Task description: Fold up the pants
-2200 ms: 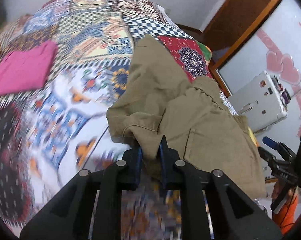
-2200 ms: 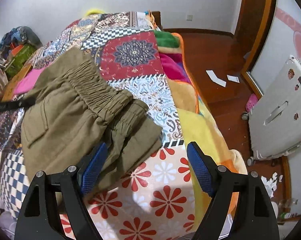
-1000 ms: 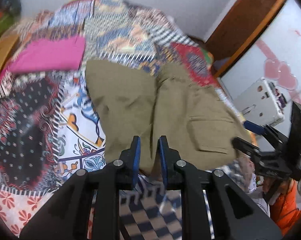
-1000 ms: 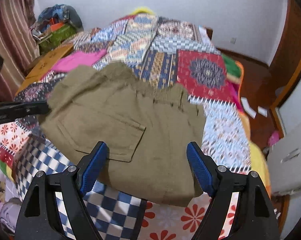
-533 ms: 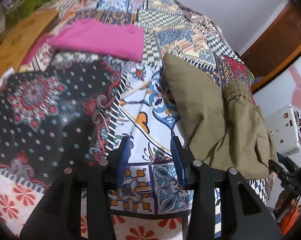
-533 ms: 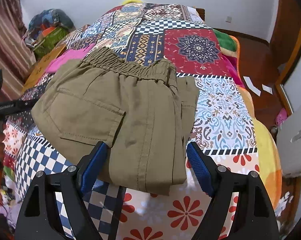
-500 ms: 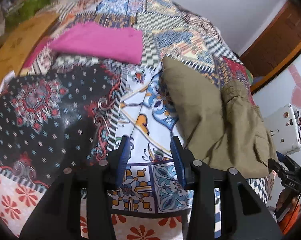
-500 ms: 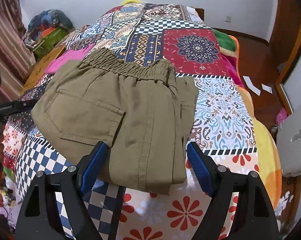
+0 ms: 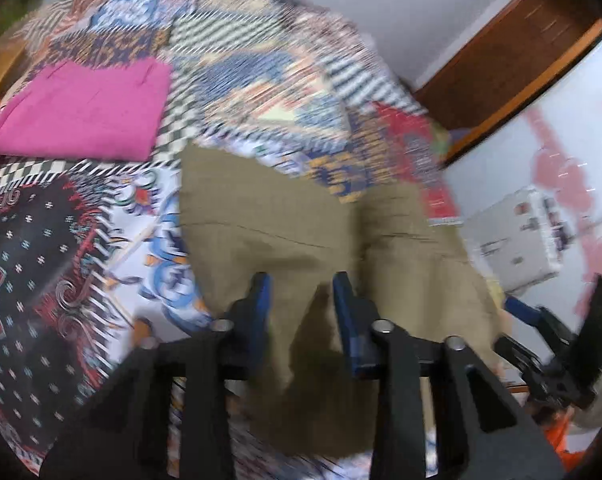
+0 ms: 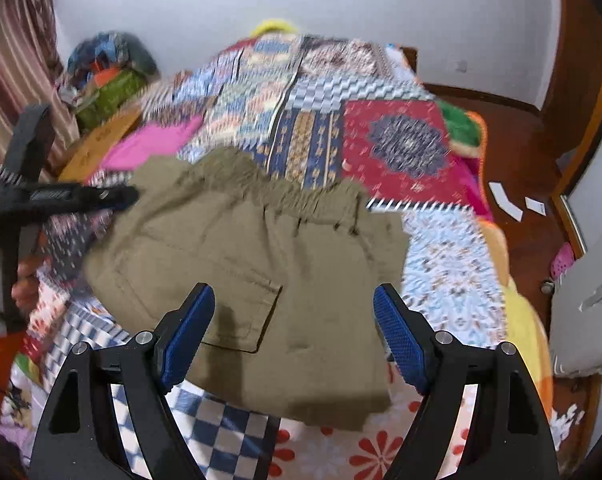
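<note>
The olive pants [image 10: 261, 248] lie folded on the patchwork quilt [image 10: 401, 148], elastic waistband to the far side and a back pocket facing up. My right gripper [image 10: 293, 320] hovers above their near edge, open wide, with nothing touching its blue pads. In the blurred left wrist view, my left gripper [image 9: 301, 296] hangs over the pants [image 9: 261, 220] near their left edge. Its jaws are closing with fabric showing in the gap, but the pads do not press on it. The left gripper [image 10: 113, 196] also shows at the pants' left corner in the right wrist view.
A folded pink garment [image 9: 81, 116] lies on the quilt [image 9: 41, 240] beyond the pants to the left. A white suitcase [image 10: 589, 300] stands on the floor right of the bed. A heap of clothes [image 10: 109, 72] and a wooden board sit at the far left.
A second ago my left gripper was shut on the pants' edge. It let go, drew off over the quilt, and has swung back over the pants with narrower jaws. The right gripper stays open.
</note>
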A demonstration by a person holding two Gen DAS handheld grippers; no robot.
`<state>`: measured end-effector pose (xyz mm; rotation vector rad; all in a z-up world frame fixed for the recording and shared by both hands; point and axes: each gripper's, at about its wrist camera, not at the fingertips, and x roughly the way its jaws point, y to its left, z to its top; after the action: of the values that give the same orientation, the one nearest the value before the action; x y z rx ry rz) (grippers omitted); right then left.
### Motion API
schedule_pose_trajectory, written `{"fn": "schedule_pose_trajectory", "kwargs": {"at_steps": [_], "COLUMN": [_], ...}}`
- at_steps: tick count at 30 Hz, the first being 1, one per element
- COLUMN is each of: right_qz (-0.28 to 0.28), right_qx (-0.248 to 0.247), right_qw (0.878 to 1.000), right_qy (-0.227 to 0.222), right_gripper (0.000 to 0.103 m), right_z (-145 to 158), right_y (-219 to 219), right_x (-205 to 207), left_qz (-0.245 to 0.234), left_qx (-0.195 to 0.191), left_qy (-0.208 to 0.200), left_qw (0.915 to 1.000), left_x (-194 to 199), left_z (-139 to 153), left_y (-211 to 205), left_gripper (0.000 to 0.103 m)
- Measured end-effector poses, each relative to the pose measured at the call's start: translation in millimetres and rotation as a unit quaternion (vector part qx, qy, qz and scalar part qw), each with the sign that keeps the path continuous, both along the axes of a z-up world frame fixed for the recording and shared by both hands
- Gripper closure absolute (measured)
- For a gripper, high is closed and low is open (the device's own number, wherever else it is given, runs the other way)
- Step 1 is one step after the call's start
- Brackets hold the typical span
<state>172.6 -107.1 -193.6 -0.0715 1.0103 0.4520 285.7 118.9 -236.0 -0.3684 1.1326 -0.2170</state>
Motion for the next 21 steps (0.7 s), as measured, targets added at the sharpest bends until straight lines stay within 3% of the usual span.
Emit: {"fn": "schedule_pose_trajectory", "kwargs": {"at_steps": [2,4,6,8,9,11,14,15,16,21], "right_qz": [0.008,0.011,0.013,0.012,0.012,0.011,0.008,0.007,0.006,0.008], "right_qx": [-0.008,-0.005,-0.002,-0.001,-0.001,0.001,0.008,0.010,0.012,0.012], "right_qw": [1.000,1.000,1.000,1.000,1.000,1.000,1.000,1.000,1.000,1.000], "right_qy": [0.004,0.002,0.005,0.008,0.007,0.006,0.008,0.010,0.011,0.011], "right_gripper": [0.025,0.025,0.025,0.025,0.025,0.025,0.025,0.025,0.025,0.025], "right_z": [-10.7,-9.7,-8.4,-7.8,-6.4,-3.8,-5.5,-6.5,-7.3,-8.7], "right_y": [3.2,1.3,-0.7,-2.0,-0.5,-1.5,-2.9,-3.3,-3.4,-2.6], "right_x": [-1.3,-1.8,0.0,0.9,1.1,0.9,0.2,0.9,1.1,0.7], "left_qz": [0.017,0.027,0.043,0.057,0.069,0.070,0.053,0.046,0.042,0.037], "left_qx": [0.027,0.008,0.017,0.026,0.048,0.055,0.003,0.001,0.007,0.038], "left_qy": [0.013,0.014,0.014,0.009,0.004,-0.009,-0.027,-0.030,-0.030,0.016], "left_qw": [0.9994,0.9995,0.9988,0.9980,0.9965,0.9960,0.9982,0.9985,0.9987,0.9984], "left_x": [12.1,18.4,26.6,32.8,33.3,35.6,35.6,38.2,42.1,72.8], "left_z": [-12.6,-16.0,-13.3,-5.9,-0.7,9.3,22.1,23.1,22.2,-11.0], "left_y": [11.6,24.9,34.8,40.8,41.5,43.7,39.2,34.1,28.2,15.6], "left_gripper": [0.079,0.087,0.094,0.093,0.089,0.089,0.084,0.077,0.073,0.073]}}
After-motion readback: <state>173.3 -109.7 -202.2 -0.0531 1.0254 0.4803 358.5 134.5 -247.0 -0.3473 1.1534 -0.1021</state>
